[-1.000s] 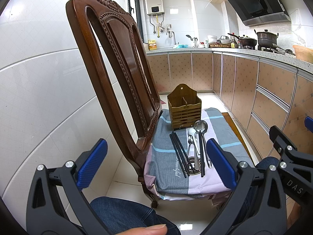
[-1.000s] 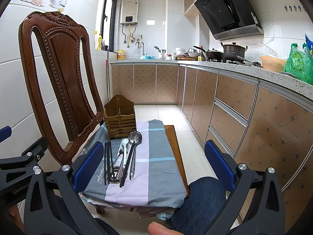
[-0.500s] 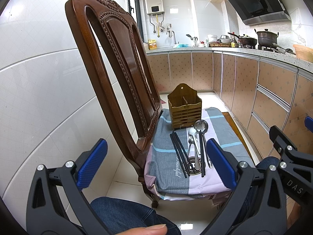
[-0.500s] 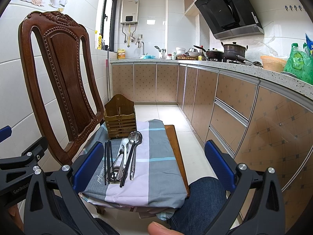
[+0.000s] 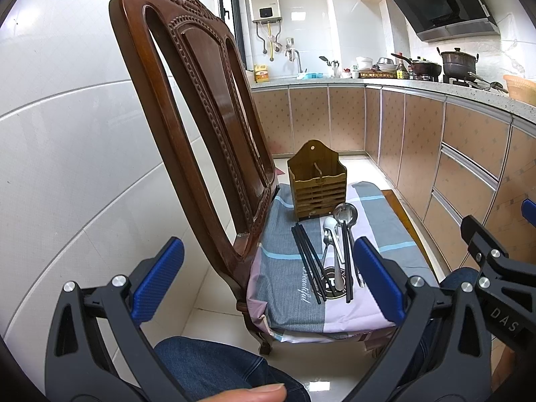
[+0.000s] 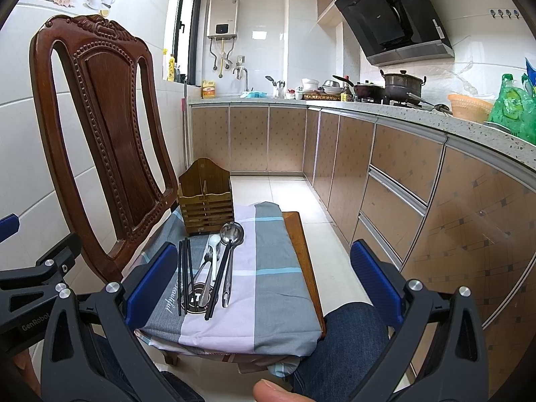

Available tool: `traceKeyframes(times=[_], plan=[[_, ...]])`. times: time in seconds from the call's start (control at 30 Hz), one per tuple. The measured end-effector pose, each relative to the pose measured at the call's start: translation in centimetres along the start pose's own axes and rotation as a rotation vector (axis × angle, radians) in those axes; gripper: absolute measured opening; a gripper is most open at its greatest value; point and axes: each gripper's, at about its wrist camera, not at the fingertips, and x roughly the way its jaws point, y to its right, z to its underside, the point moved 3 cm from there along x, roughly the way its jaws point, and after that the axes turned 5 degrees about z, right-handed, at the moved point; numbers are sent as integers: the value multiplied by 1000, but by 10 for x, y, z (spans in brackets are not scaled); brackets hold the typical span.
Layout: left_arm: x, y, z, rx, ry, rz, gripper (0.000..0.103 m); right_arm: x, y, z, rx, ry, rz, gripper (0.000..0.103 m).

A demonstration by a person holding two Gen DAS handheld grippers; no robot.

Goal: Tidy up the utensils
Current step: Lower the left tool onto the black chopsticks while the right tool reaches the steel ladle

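Note:
A wooden utensil holder [image 5: 316,186] [image 6: 206,202] stands at the far end of a cloth-covered chair seat [image 5: 378,234] [image 6: 268,278]. In front of it lie black chopsticks [image 5: 306,264] [image 6: 184,274], a white spoon [image 5: 329,226] [image 6: 213,243] and a steel ladle [image 5: 345,213] [image 6: 231,232], with more cutlery between them. My left gripper [image 5: 268,278] is open and empty, held back from the seat's near edge. My right gripper [image 6: 263,279] is open and empty, also short of the seat. Each gripper shows at the edge of the other's view.
The carved wooden chair back [image 5: 201,117] [image 6: 100,127] rises on the left beside a tiled wall [image 5: 67,134]. Kitchen cabinets [image 6: 402,174] and a counter with pots [image 6: 398,87] run along the right. My knees in jeans [image 6: 348,341] are below the grippers.

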Motion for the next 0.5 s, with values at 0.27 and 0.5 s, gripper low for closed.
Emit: traceKeyframes(times=[0.27,0.5], plan=[[37,-3,16,-13,-92,26,99,32,-2,2,-108,-46,77,100],[112,0,41,-11,-272,23,83,134,9,54,-225,-337,161,90]])
